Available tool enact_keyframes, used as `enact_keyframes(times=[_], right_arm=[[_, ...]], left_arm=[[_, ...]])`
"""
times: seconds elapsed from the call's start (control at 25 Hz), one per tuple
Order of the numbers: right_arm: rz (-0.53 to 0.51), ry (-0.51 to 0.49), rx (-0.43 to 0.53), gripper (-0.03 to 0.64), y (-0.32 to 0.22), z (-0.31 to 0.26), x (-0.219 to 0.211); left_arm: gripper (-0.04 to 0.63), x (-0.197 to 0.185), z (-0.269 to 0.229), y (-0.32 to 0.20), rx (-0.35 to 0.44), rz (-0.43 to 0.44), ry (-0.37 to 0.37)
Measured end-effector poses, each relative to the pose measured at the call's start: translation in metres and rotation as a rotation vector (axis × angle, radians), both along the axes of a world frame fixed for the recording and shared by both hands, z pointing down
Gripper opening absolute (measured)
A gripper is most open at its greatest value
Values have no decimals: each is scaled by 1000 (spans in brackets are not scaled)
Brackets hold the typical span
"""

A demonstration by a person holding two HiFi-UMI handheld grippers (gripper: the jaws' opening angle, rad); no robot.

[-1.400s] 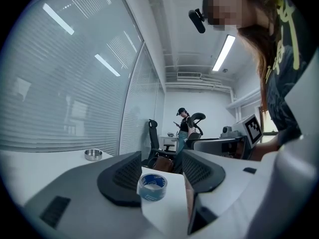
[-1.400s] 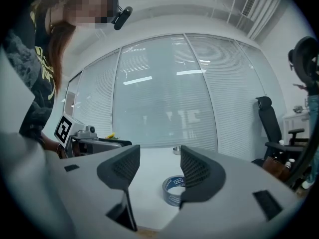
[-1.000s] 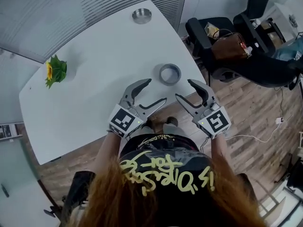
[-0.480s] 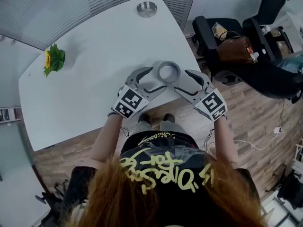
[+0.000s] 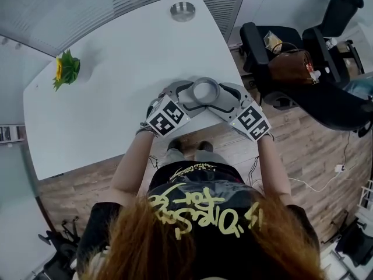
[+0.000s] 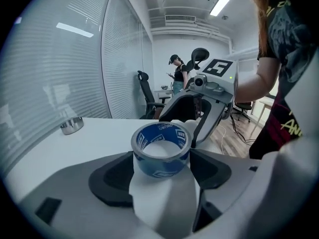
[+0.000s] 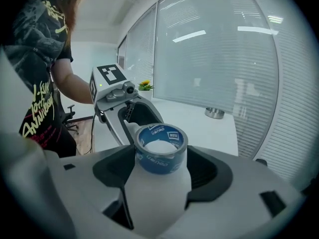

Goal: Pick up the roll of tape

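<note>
Well left of the roll of tape: sunflower sprig at the desk edge, bare white top between. Just left of the roll: left claw, freshly opened wide, astride it, not clamped. Just right: right claw, just opened wide, likewise astride, unclamped. Roll flat, hole up, close to the desk's near edge. Farther right, past that edge: black chairs.

The roll of tape lies on the worktop. Well behind the roll sits a metal dish. Far to its left lies a flower, and to its right, on the floor, stand office chairs.
</note>
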State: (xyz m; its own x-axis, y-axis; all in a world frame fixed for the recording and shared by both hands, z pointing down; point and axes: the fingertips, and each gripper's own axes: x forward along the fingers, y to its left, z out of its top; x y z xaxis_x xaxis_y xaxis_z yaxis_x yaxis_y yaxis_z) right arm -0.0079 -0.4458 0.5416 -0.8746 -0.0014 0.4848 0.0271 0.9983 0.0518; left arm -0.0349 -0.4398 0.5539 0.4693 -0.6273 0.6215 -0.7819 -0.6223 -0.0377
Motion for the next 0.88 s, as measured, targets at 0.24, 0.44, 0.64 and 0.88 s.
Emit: enact_keyframes(times=[0.24,0.44,0.64,0.88], right_arm=[[-13,-7,-14,308,-6,3,-5],[-22,-11,-30,310,-7,6,-6],[-19,-4,-22,313,-7,8,-7],[-11,-20,-4,312,-6,6,-7]], left_arm=[[357,-3,3,-7,1,-10,-3],[356,-4,5,-8,-7,-6,-36],[350,-4,4,-9,11,-2,-44],[348,-5,3,-7,10,-1,-48]])
